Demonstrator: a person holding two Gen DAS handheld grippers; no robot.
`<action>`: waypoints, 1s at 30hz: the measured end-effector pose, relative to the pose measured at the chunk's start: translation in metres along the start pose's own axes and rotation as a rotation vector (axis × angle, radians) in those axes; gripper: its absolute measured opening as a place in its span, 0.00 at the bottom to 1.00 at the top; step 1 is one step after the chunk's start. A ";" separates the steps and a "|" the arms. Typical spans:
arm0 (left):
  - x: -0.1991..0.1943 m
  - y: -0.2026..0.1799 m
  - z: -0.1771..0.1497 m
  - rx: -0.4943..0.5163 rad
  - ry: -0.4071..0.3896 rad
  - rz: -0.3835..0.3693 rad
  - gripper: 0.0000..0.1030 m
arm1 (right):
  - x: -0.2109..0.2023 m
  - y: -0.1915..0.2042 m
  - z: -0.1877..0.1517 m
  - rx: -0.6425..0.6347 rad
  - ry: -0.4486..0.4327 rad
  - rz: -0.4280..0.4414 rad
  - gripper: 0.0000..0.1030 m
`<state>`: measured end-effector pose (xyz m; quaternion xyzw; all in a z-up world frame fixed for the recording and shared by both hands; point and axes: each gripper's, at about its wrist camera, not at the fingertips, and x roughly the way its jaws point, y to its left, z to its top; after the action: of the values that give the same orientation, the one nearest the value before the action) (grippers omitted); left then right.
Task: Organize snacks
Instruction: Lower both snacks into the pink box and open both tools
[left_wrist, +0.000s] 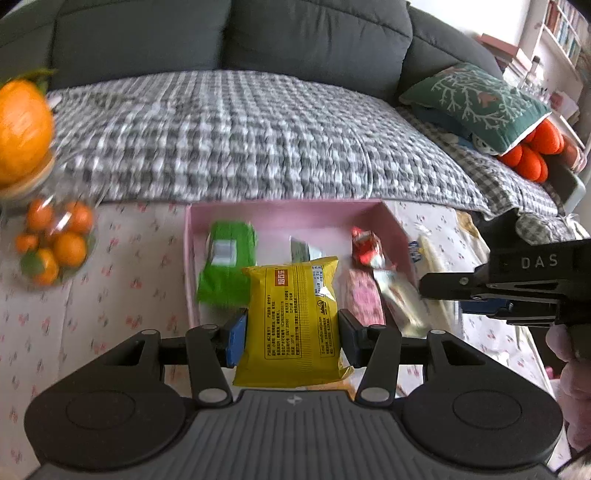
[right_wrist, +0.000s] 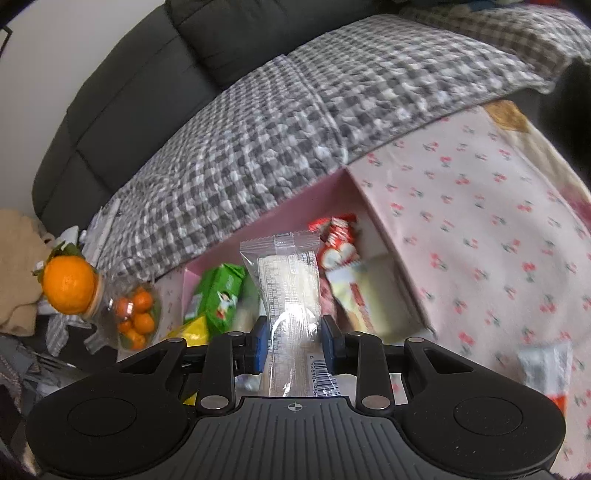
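Yellow snack packet (left_wrist: 291, 314) clamped in your left tongs (left_wrist: 291, 332); clear-wrapped wafer bar (right_wrist: 291, 295) clamped in your right tongs (right_wrist: 291, 343); pink box (left_wrist: 288, 212) at twelve o'clock

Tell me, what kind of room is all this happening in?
Most likely a home living room. A dark grey sofa with a checked blanket stands behind a table under a floral cloth, and bookshelves line the far wall beyond a patterned cushion.
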<state>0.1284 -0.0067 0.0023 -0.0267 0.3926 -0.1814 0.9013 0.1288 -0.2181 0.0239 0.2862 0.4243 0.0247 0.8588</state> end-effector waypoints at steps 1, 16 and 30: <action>0.004 -0.001 0.002 0.007 -0.003 -0.004 0.46 | 0.005 0.001 0.003 -0.003 0.001 0.005 0.27; 0.053 0.001 0.023 0.104 -0.048 0.037 0.46 | 0.075 -0.019 0.032 0.104 0.029 0.082 0.29; 0.071 -0.006 0.025 0.102 -0.050 0.016 0.66 | 0.069 -0.034 0.040 0.147 -0.020 0.061 0.52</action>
<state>0.1887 -0.0398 -0.0293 0.0178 0.3606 -0.1932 0.9123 0.1961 -0.2459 -0.0238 0.3615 0.4075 0.0170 0.8384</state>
